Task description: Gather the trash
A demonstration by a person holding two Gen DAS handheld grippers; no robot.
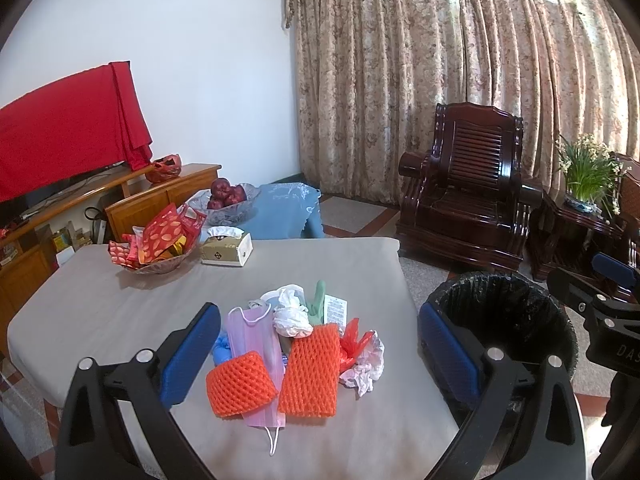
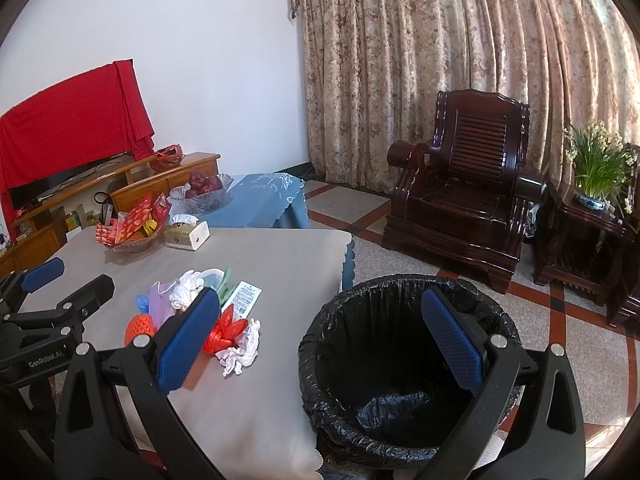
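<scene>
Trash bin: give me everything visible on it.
The bin is round, open-topped, lined with a crinkled black plastic bag folded over its rim. It stands upright on the tiled floor, close beside the table corner. Only bunched liner shows at the bottom. The open right gripper is near its mouth; neither gripper visibly touches it.

A home living room: carved wooden armchair [image 1: 464, 184], floral curtains [image 1: 440, 60], TV cabinet [image 1: 60, 216], fruit bowl [image 1: 224, 200].

Two orange foam nets [image 1: 242, 383] [image 1: 309, 371], one bin [image 1: 505, 312]

"GenRobot.AI" on left tongs [image 2: 42, 280] body; "DAS" partly visible on right tongs [image 1: 614, 276] body.
</scene>
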